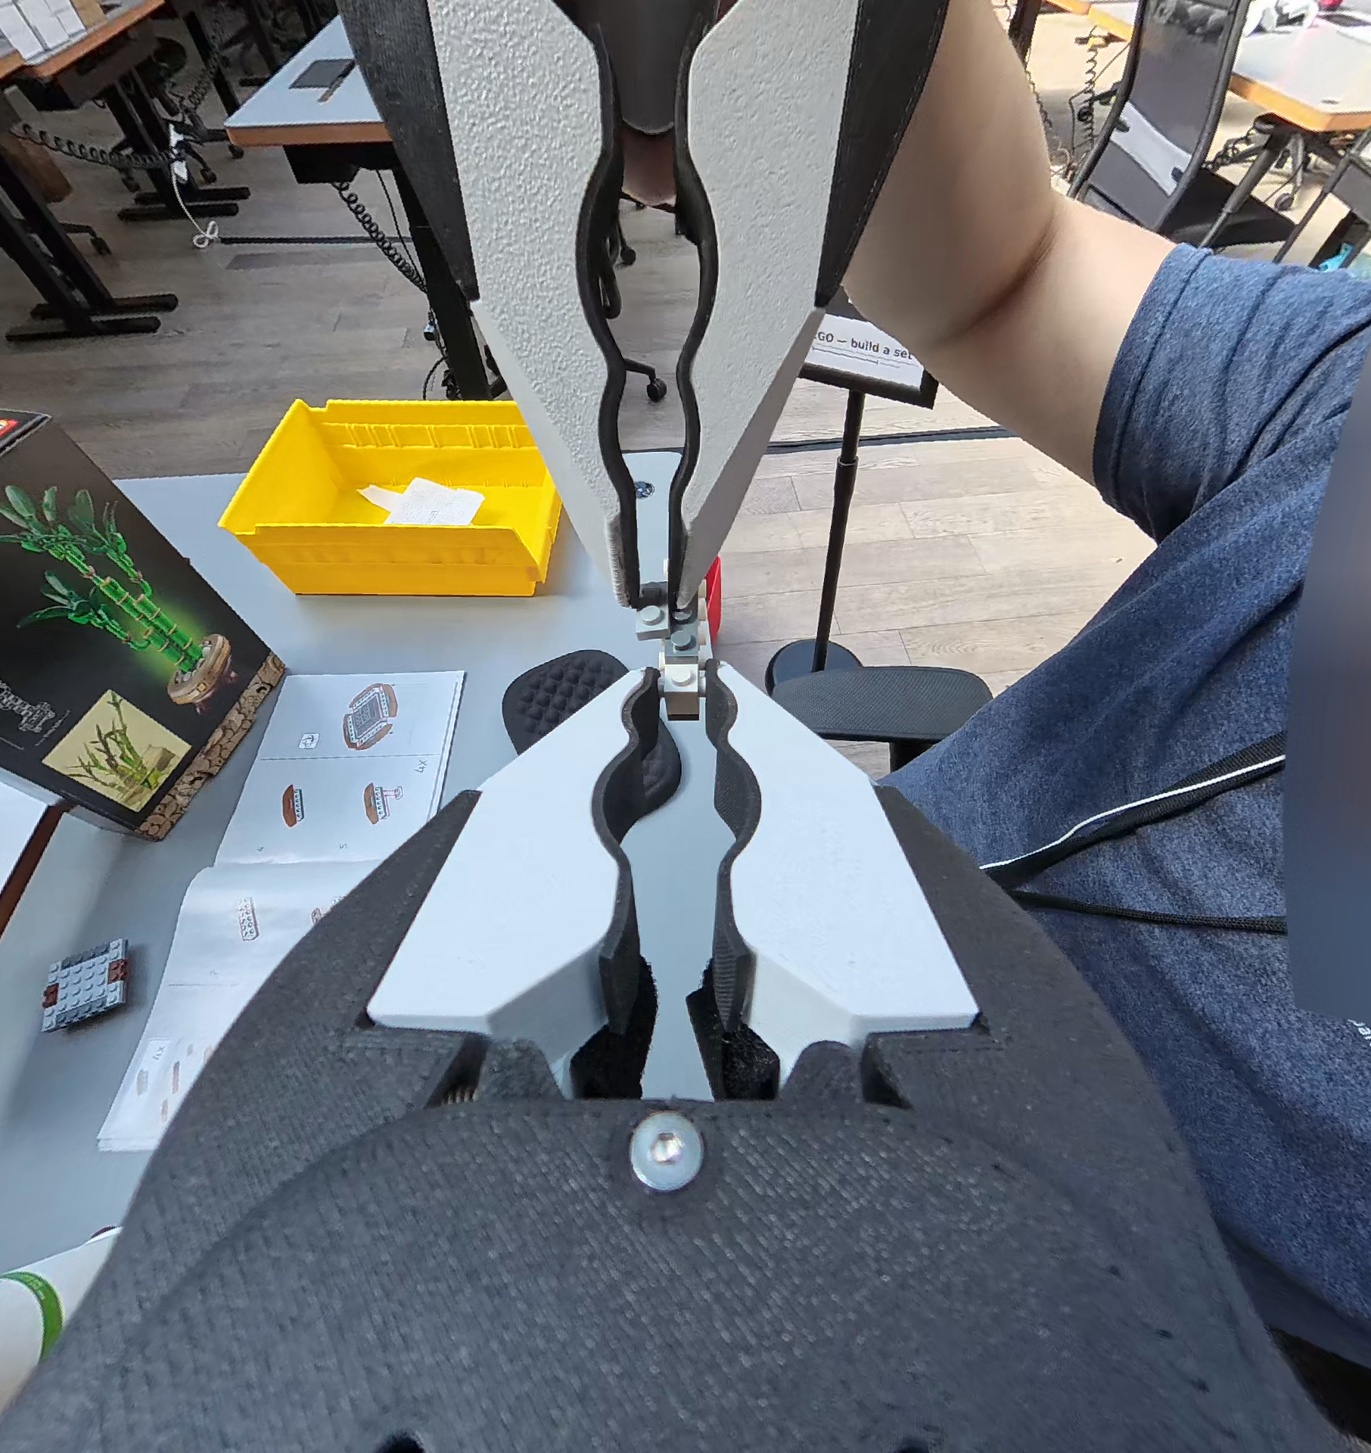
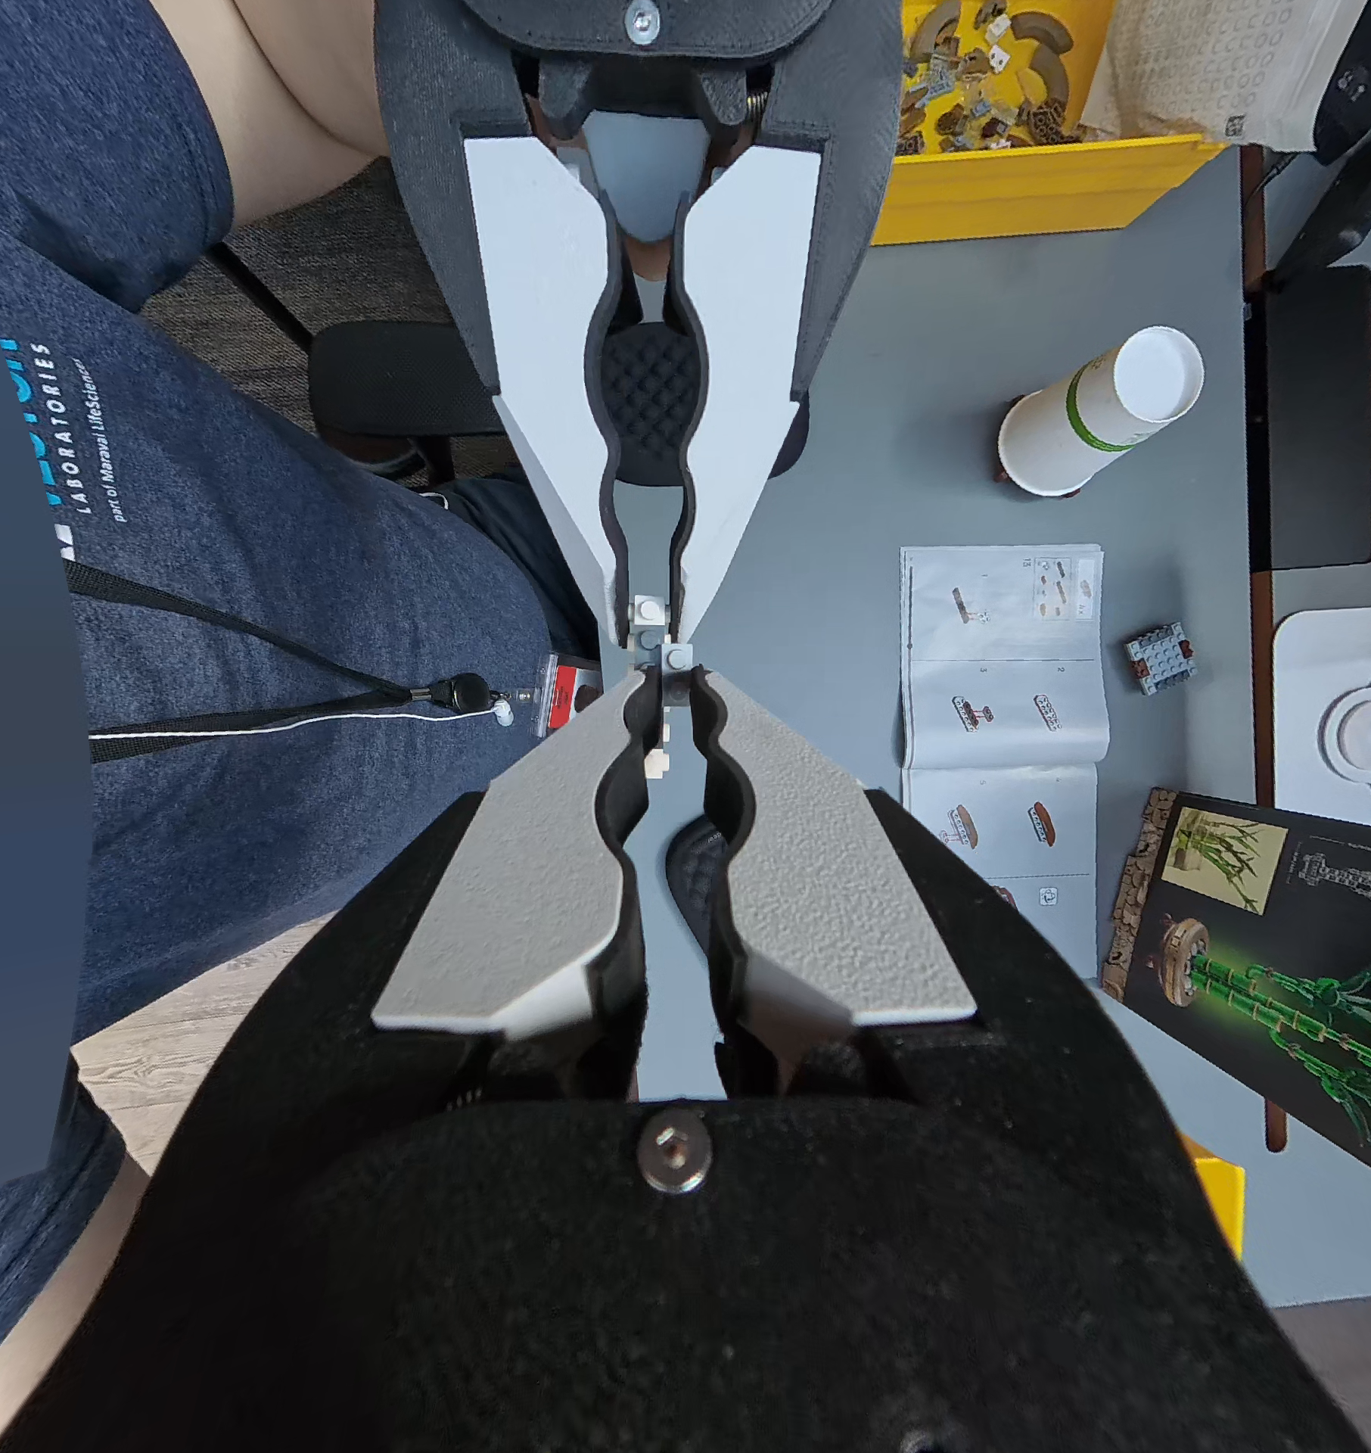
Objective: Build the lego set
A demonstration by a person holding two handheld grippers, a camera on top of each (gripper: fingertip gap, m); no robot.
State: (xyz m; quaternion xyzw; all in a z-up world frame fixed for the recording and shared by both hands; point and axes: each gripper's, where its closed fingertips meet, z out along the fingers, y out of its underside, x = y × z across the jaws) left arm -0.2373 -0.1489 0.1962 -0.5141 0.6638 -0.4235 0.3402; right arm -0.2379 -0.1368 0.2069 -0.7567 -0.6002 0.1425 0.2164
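Left wrist view showed the left gripper (image 1: 681, 692) clamped on a pale brick (image 1: 681, 682), tip to tip with the right gripper (image 1: 657, 597), which pinched a grey plate (image 1: 670, 625) joined to that brick. Both were held in the air above the table (image 1: 446, 629) edge. A grey base (image 1: 85, 984) lay beside the booklet (image 1: 352, 766); a yellow bin (image 1: 399, 503) stood behind

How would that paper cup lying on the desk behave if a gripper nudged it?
The paper cup lies on its side on the desk, so it would probably roll in a curve. It looks light and thin-walled, so a firm squeeze would likely crush it.
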